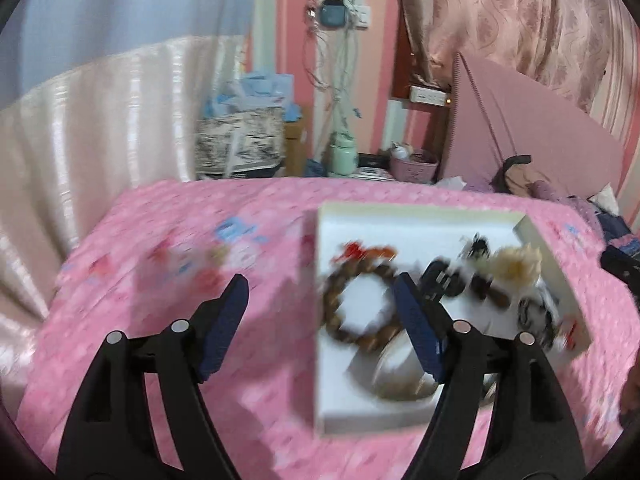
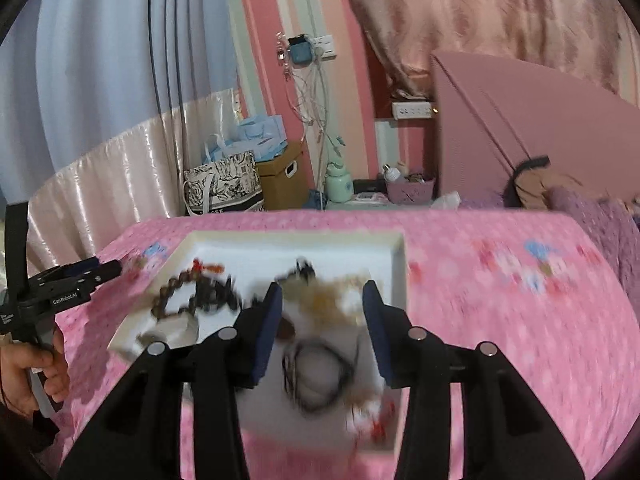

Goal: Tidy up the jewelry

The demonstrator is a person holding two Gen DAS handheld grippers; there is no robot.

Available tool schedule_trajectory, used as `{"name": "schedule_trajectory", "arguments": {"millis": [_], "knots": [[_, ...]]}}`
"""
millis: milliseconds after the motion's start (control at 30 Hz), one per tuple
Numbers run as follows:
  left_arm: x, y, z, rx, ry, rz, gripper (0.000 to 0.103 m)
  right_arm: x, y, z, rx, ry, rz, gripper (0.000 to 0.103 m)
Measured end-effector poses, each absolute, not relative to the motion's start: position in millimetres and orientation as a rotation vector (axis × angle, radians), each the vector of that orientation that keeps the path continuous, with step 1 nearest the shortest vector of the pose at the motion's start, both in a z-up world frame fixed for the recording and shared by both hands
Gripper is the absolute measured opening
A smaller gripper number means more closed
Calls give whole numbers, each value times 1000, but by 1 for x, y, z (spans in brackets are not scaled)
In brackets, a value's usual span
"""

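Observation:
A shallow white tray point(image 1: 416, 220) lies on the pink bed cover and holds mixed jewelry, blurred by motion. In it are a brown bead bracelet point(image 1: 340, 308), a red-orange piece point(image 1: 360, 252), a fluffy cream piece point(image 1: 516, 264) and a black cord loop point(image 2: 316, 376). My left gripper point(image 1: 320, 288) is open and empty above the tray's left edge, its right finger over the bracelet. My right gripper point(image 2: 322, 296) is open and empty over the tray point(image 2: 288, 240), above the fluffy cream piece point(image 2: 332, 300). The left gripper point(image 2: 100, 270) also shows in the right wrist view, held by a hand.
The pink patterned bed cover point(image 1: 180, 264) spreads around the tray. Beyond the bed are bags point(image 2: 224, 184), a cardboard box point(image 2: 280, 176), a green bottle point(image 2: 338, 184) and a purple basket point(image 2: 410, 190). A pink headboard point(image 2: 520, 120) and clothes stand at the right.

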State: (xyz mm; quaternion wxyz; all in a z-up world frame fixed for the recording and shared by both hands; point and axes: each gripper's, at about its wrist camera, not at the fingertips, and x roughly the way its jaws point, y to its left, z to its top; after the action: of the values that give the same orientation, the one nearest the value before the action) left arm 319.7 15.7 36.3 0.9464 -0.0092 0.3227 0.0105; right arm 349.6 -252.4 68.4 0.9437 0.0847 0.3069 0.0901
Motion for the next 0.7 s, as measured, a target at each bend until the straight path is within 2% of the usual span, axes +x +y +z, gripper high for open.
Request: {"name": "schedule_trajectory", "arguments": {"millis": [333,433,533,633,700], "knots": [[184,35,22,21,510,55,80,241,-275,42,164,599,96,53],[151,36,27,21,458,41,86,216,-270,33,115,607,69,61],[122,37,32,40,384,67,100,195,-265,30,117,602,82,64],[105,32,31,29,374,59,100,179,-251,32,100,586,92,77],[100,28,27,29,366,60,100,171,-238,35,77,553,87,78]]}}
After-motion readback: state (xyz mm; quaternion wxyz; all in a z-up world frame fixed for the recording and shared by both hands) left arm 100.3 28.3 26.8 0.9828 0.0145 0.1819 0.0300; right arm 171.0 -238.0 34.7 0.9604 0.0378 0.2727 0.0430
